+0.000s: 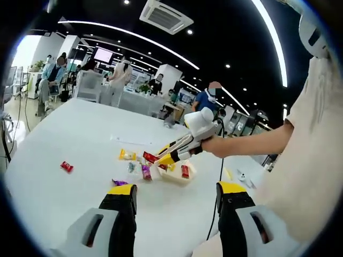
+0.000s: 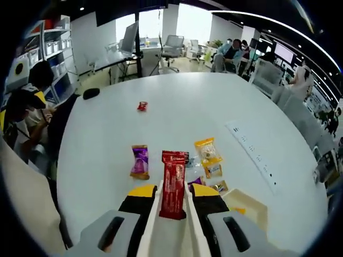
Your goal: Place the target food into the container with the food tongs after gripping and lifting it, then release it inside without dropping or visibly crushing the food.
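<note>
Right gripper (image 2: 172,199): clamped on the white food tongs (image 2: 170,227), whose two arms run up between the yellow-tipped jaws and are squeezed together.
Target food: a red wrapped bar (image 2: 173,184), pinched upright between the tong tips. Seen from the left gripper view, the right gripper (image 1: 172,151) holds it above the table, so it looks lifted clear.
Container: a shallow pale tray (image 2: 251,208), low and to the right in the right gripper view. In the left gripper view the same tray (image 1: 179,179) sits just below the tong tips and already has a red packet in it.
Left gripper (image 1: 177,195): jaws spread wide apart, carrying nothing, hanging over bare white table (image 1: 80,144).
Loose snacks: a purple packet (image 2: 140,161), a yellow packet (image 2: 207,150) and a small red sweet (image 2: 142,106) lie scattered, apart from one another.
Step in hand: carrying the bar across to the tray, by my reading.
How to do it well: hold the squeeze even, no tighter, because the wrapper could crease. Swing right until the bar hangs over the tray's open floor, lower it inside the walls, then ease the tongs open close to the bottom.
Risk: the bar is held by its lower half, so a quick swing could let it pivot and slip.
</note>
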Demonstrator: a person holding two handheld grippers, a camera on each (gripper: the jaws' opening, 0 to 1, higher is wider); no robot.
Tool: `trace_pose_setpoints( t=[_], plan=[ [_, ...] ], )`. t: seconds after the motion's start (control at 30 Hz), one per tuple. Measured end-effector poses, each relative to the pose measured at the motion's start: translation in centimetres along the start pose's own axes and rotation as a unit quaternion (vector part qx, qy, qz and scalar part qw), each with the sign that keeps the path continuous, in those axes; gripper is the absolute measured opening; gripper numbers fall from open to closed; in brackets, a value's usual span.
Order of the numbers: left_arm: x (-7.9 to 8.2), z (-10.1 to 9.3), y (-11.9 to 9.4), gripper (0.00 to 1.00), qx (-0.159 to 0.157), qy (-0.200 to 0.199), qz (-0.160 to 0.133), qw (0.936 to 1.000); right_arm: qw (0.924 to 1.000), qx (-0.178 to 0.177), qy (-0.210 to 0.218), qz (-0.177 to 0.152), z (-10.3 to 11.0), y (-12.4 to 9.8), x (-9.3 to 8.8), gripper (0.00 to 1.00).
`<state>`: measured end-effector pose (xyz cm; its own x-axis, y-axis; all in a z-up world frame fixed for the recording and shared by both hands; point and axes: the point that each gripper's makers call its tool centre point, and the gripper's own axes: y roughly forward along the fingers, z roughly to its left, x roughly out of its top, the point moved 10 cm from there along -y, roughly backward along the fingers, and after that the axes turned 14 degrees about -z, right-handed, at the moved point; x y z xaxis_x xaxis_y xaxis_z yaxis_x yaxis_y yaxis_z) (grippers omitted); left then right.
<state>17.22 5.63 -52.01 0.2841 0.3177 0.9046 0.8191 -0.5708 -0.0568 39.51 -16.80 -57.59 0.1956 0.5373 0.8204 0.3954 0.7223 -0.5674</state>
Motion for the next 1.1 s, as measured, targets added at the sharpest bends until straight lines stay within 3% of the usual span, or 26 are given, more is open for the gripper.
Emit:
trace_pose_setpoints(
  t=[1.1],
  plan=[
    [0.0,-0.9,0.1,0.6,-0.016,0.011,-0.002,0.9998,0.9992,-0.038,-0.009,-0.013,-1.9,-3.5,0.7,0.24]
  ],
)
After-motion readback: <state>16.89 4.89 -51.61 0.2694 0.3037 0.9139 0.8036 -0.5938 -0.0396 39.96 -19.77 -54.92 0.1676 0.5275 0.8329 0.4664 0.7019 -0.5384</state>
